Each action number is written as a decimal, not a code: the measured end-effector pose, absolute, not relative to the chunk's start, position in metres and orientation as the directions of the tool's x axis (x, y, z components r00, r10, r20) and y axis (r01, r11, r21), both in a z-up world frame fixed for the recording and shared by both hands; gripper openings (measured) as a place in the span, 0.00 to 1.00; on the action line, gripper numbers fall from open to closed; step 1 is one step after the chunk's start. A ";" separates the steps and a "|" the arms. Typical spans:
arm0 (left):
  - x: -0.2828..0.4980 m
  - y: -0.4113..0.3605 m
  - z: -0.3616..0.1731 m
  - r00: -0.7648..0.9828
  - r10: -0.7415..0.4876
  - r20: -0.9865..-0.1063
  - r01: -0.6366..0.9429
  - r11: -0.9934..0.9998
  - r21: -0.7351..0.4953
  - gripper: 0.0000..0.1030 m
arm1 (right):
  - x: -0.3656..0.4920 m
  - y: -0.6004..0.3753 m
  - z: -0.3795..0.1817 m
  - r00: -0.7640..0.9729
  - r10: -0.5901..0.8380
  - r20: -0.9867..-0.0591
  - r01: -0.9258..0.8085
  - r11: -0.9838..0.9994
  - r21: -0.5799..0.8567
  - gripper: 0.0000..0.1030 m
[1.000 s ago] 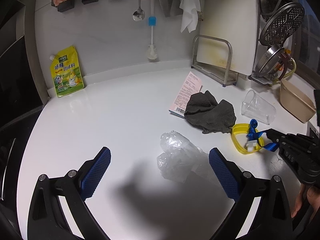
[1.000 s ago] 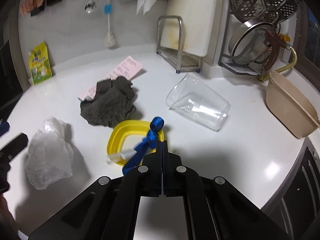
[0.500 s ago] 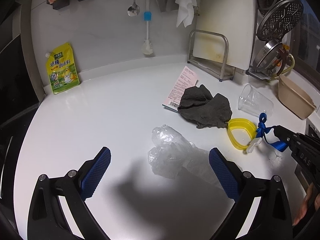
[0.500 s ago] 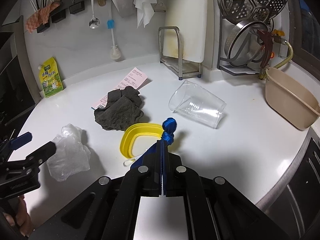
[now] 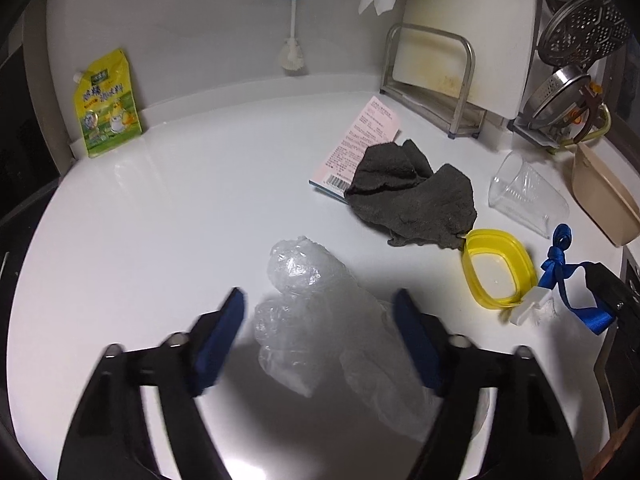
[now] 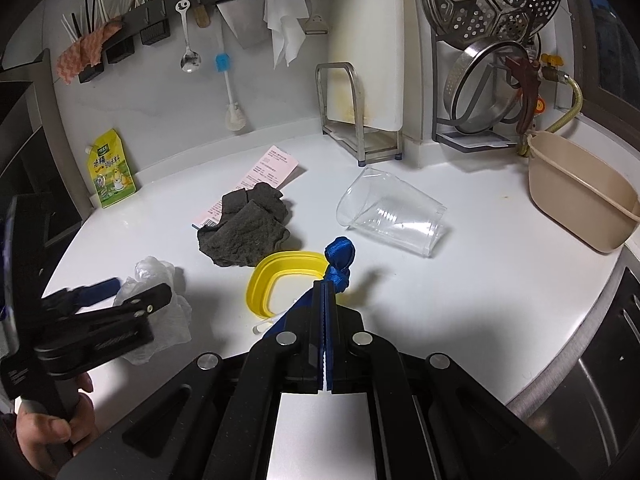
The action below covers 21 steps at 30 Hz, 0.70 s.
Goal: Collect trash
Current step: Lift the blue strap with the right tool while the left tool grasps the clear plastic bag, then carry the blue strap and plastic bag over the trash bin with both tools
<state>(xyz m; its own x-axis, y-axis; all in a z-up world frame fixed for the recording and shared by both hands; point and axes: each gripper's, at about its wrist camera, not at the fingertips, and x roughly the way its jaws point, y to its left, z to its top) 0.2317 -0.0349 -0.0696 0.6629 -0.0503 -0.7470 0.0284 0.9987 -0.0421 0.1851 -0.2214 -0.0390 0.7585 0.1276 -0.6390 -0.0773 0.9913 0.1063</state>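
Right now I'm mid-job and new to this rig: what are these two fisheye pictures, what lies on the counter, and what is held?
No robot: a person carries a hand-held gripper in each hand, each with a camera looking along its fingers. The left view shows the left hand-held gripper, open, straddling a crumpled clear plastic bag. The right view shows the right hand-held gripper shut on a blue strap. On the white counter lie a gray cloth, pink paper, yellow ring and tipped clear cup.
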 end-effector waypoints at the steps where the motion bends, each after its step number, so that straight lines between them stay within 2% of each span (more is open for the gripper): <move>1: 0.233 -0.034 -0.072 0.655 -0.058 -0.753 0.029 0.998 -0.051 0.55 | 0.185 -0.221 -0.039 0.759 0.128 -0.639 -0.077 0.991 0.106 0.01; 4: 0.234 -0.033 -0.076 0.648 -0.072 -0.758 0.039 0.997 -0.061 0.33 | 0.184 -0.221 -0.039 0.759 0.127 -0.638 -0.076 0.991 0.107 0.00; 7: 0.230 -0.031 -0.073 0.658 -0.079 -0.749 0.051 0.997 -0.060 0.25 | 0.182 -0.221 -0.038 0.762 0.123 -0.636 -0.074 0.992 0.104 0.00; 21: 0.155 -0.027 -0.032 0.736 -0.094 -0.670 0.128 0.992 0.001 0.23 | 0.131 -0.215 -0.027 0.774 0.110 -0.623 -0.053 0.993 0.110 0.00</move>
